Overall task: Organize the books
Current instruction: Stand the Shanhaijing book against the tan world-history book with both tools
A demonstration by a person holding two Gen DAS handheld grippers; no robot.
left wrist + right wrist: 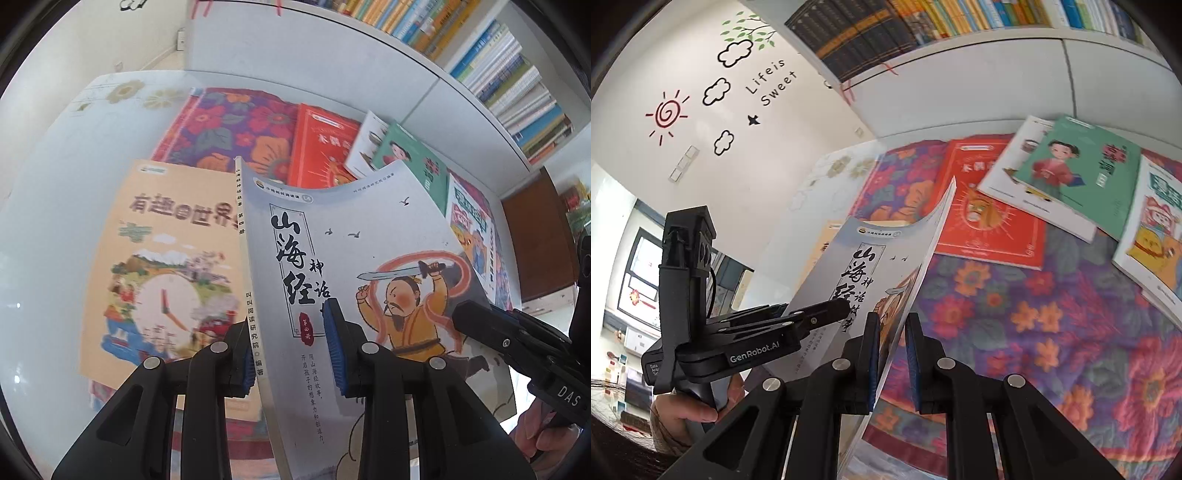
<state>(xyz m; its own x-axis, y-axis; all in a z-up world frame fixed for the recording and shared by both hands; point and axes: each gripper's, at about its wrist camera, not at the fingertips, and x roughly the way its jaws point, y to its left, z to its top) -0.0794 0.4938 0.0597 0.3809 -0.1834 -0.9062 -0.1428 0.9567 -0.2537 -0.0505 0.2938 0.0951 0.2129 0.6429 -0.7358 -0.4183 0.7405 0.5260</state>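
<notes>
Left gripper [291,350]: clamped on the grey book [369,258] at its spine side, one blue pad on the cover, the other behind the spine.
Right gripper [892,354]: clamped on the same book's open edge, pads pinching the thin pages; seen at the lower right of the left wrist view.
Grey book: held off the table by both grippers, tilted, cover facing up toward the left camera, its upper end bowed.
Step in hand: carrying one book held between two grippers; judged an early-to-middle stage, since several books lie loose.
Next move: likely to bring the book to a pile or to the shelf [960,59]; it calls for both hands to travel together so the soft cover does not buckle or slip.
Other books: yellow book [166,266] flat just under the held one; red book [990,206], green book [1082,173] overlapping a white one, and another at the far right, scattered.
Surface: table with a flowered cloth [1052,314]; a pale bare part at the left.
Room: full shelf behind, white wall with sun and cloud stickers [668,114], a window at far left.
</notes>
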